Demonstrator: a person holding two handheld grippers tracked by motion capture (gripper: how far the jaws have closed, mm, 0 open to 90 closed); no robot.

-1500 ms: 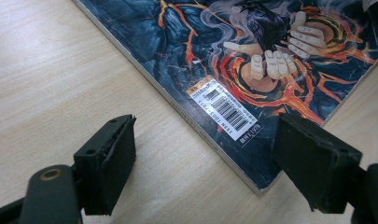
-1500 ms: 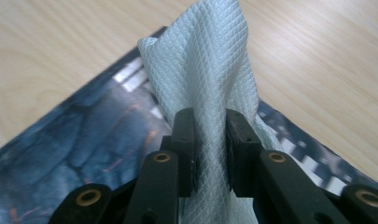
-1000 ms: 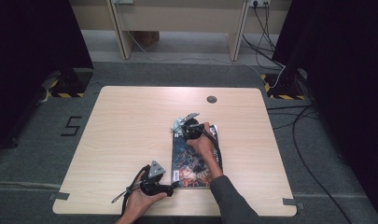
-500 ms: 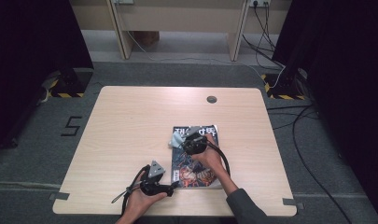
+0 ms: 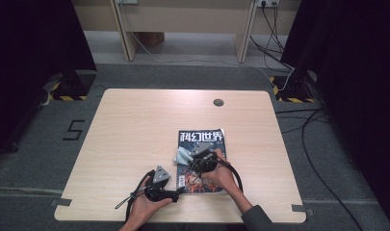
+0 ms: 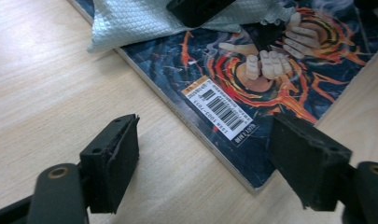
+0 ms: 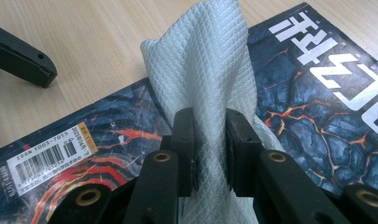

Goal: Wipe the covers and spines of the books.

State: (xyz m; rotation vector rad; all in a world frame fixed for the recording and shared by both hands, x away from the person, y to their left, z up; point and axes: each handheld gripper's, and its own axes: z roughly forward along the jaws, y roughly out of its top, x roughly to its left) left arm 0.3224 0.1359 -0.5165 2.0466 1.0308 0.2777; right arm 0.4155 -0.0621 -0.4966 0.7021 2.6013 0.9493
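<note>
Right hand-held gripper [image 7: 210, 154]: clamped on a pale quilted cloth [image 7: 210, 70], pinched fold standing up between the pads, rest of it trailing flat on the cover. Seen from above, cloth [image 5: 184, 155] spread over the middle-left of a magazine [image 5: 202, 139], with the right hand-held gripper [image 5: 198, 161] directly on top of it. Magazine lying toward the near right part of the bench [image 5: 135, 125], long axis running from near edge to far edge, title at the far end, barcode label [image 6: 219, 108] by its near left corner. Left hand-held gripper [image 5: 175, 195]: jaws having just narrowed a little yet standing wide, nothing between them, parked just off that near left corner; from its own camera, corner [image 6: 259, 184] sitting inside the gap, closer to the right-side pad [image 6: 308, 163]. Likely next: more wiping strokes along the cover's length, far end lying ahead of the right one, left one nearest the corner to pin it.
</note>
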